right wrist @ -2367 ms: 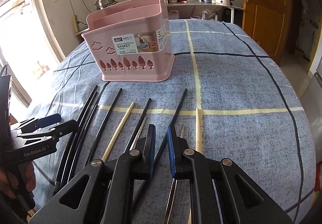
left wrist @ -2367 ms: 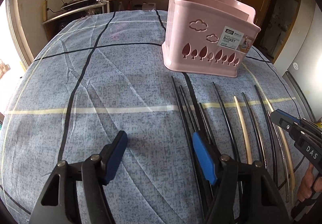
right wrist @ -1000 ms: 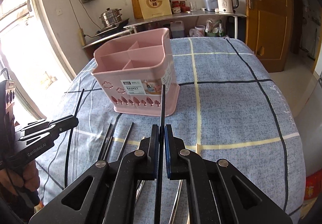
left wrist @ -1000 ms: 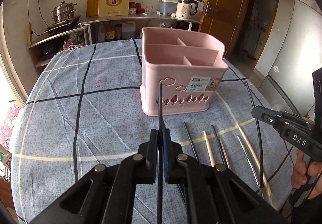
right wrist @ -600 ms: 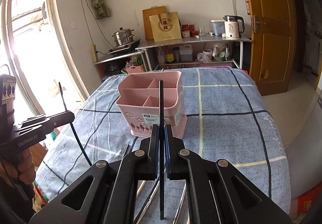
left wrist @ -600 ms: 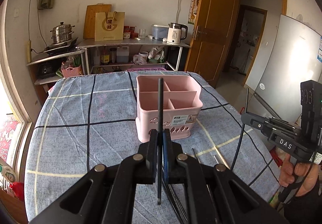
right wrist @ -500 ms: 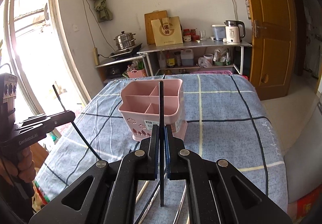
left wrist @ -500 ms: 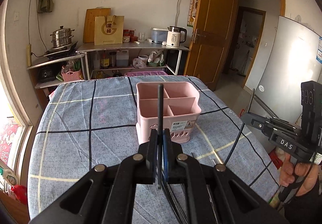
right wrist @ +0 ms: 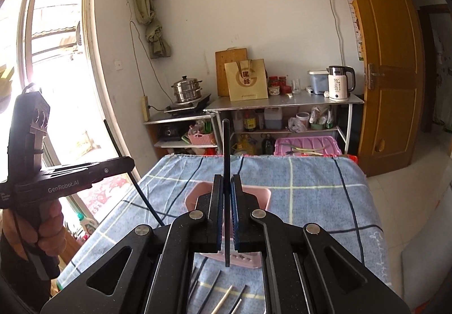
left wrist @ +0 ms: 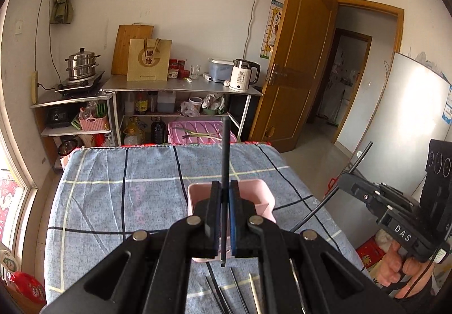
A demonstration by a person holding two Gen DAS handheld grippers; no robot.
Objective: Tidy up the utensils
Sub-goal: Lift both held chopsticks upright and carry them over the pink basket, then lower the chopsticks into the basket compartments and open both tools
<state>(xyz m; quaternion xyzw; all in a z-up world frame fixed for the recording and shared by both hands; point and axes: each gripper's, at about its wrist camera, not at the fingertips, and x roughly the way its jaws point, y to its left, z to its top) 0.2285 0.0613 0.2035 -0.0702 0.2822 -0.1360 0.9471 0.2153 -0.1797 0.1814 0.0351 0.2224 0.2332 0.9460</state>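
Left gripper (left wrist: 223, 201): clamped on a black chopstick (left wrist: 224, 161), held upright above the pink basket (left wrist: 262, 198).
Right gripper (right wrist: 226, 201): closed on a second black chopstick (right wrist: 226, 150), also upright over the basket.
Utensils left: several chopsticks (left wrist: 234, 291) lie on the blue checked cloth (left wrist: 113, 201) just in front of the basket.
Risk, slip: thin smooth sticks pinched at one point may pivot or slide out.
Risk, miss: basket mostly hidden behind the fingers (poor aim); a stick could strike a rim or divider and tip out.
Writing: "DAS", "GenRobot.AI" on gripper bodies; "55" on kettle (right wrist: 339, 84).

Kettle (left wrist: 243, 74), steamer pot (left wrist: 82, 64), paper bag (left wrist: 149, 60)
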